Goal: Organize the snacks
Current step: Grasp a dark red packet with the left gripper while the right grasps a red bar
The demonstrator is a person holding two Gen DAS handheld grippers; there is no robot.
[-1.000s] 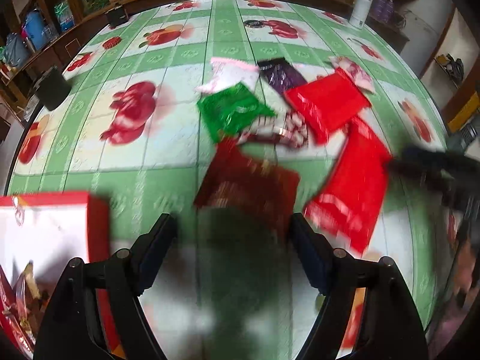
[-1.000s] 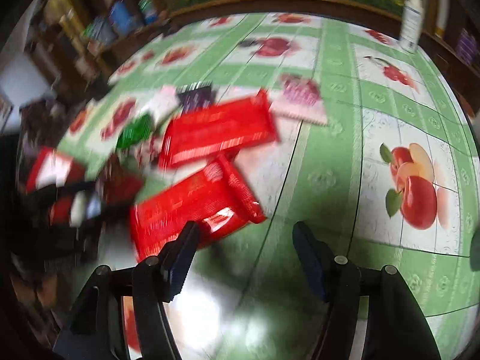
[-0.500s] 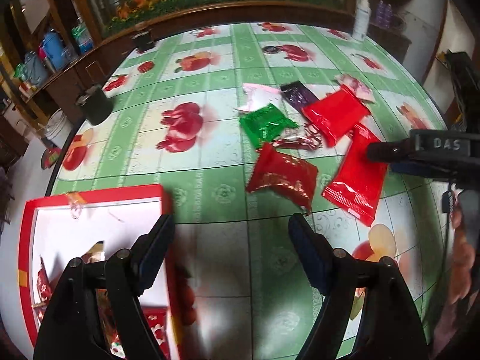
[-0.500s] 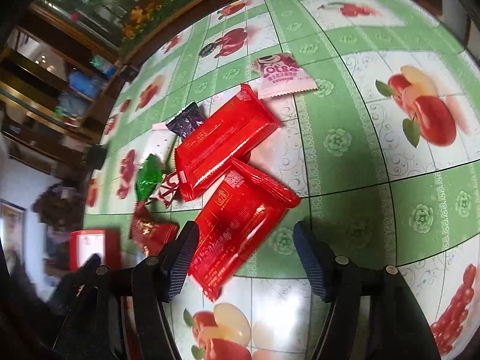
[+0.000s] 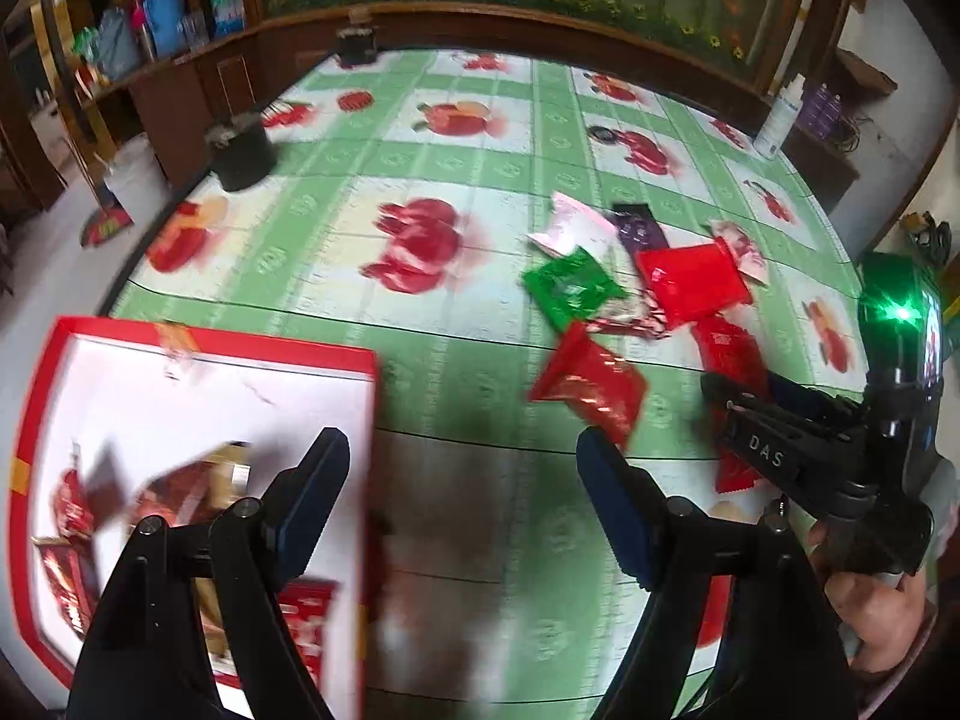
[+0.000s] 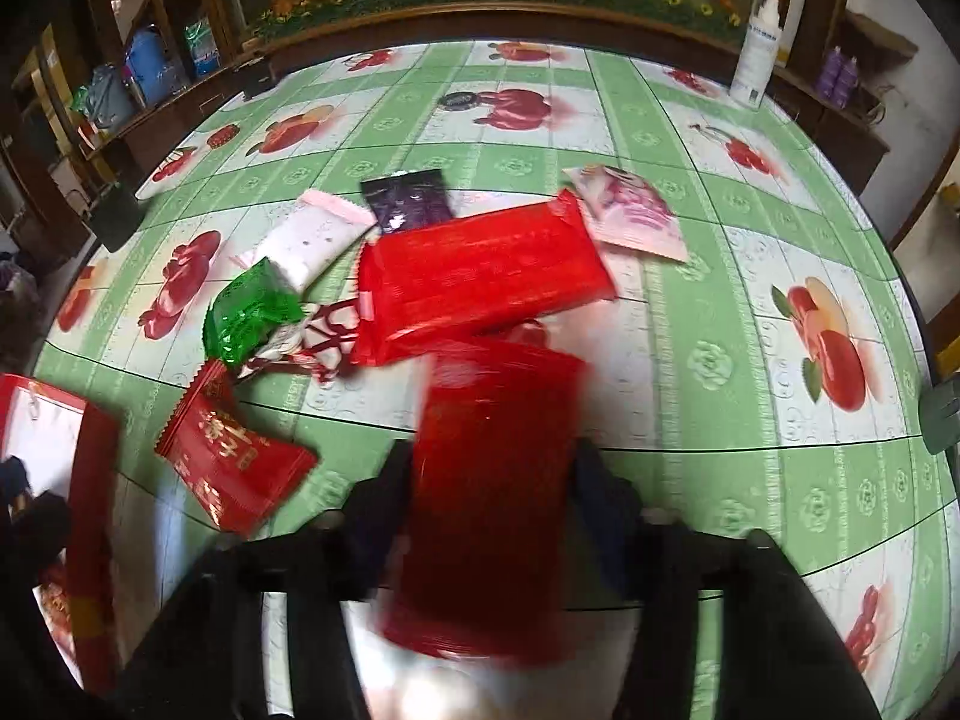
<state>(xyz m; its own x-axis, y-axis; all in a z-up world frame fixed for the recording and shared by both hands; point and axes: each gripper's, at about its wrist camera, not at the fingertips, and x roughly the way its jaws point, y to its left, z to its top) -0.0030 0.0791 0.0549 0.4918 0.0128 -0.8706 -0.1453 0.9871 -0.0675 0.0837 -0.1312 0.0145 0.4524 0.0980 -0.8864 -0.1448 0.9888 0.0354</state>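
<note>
**Red pack sits between the right fingers, box waits on the left**

The table (image 6: 708,276) has a green cloth with fruit pictures, and dark wood shelves go around it. The snacks lie in a loose pile in the middle: a green pack (image 6: 252,312), a white pack (image 6: 312,240), a purple pack (image 6: 408,198), a pink pack (image 6: 630,210) and a big red pack (image 6: 480,282). One small red pack (image 6: 231,459) lies apart, nearer to the red box (image 5: 198,396).

Your right gripper (image 6: 486,498) has a long red pack (image 6: 492,480) between its fingers. The picture is blurred there, so you cannot tell if the fingers already press on it or only stand around it. Your left gripper (image 5: 462,504) is empty, with its fingers wide apart, over the table just beside the box edge. The box already holds some snacks.

What can go wrong from here, in my judgement:
- The pack is slippery foil; if the grip is only on the edge, it may slide out on the way to the box
- It lies close to the big red pack, so a low lift may drag that one
- Both grippers are near each other; a fast move to the box may make them collide
</note>
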